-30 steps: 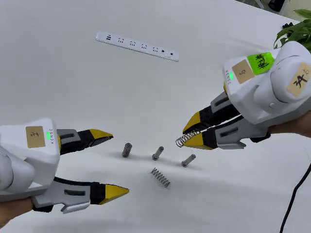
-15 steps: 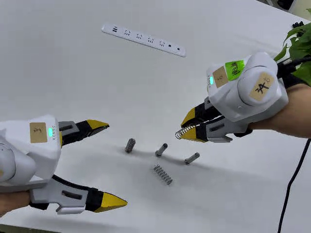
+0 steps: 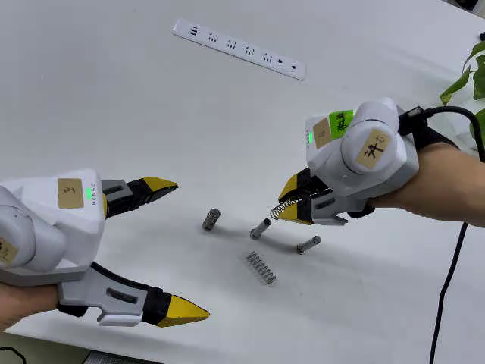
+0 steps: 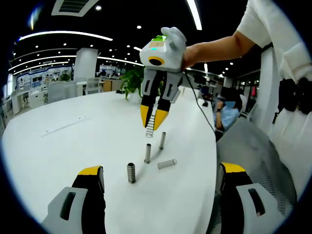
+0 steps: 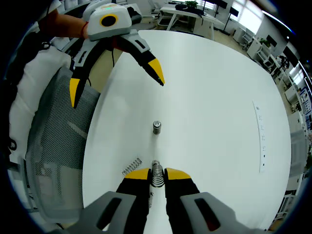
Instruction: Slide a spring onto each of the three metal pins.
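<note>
My right gripper (image 3: 292, 206) is shut on a spring (image 3: 283, 207) that hangs tilted just above the middle pin (image 3: 261, 227); the left gripper view has that spring (image 4: 151, 126) right over the bare pin (image 4: 147, 153). The left pin (image 3: 211, 219) carries a spring. The right pin (image 3: 308, 244) is bare. A loose spring (image 3: 261, 267) lies on the table in front of the pins. My left gripper (image 3: 178, 246) stands open at the lower left, nothing between its jaws, well apart from the pins. In the right gripper view the held spring (image 5: 157, 174) sits between the yellow tips.
A white power strip (image 3: 239, 48) lies at the far side of the white table (image 3: 114, 106). A black cable (image 3: 447, 303) runs down the right side, and plant leaves (image 3: 474, 72) show at the right edge.
My right gripper has carried the spring down and left, closer to the middle pin. The left gripper stays open in about the same place. The head camera has shifted.
</note>
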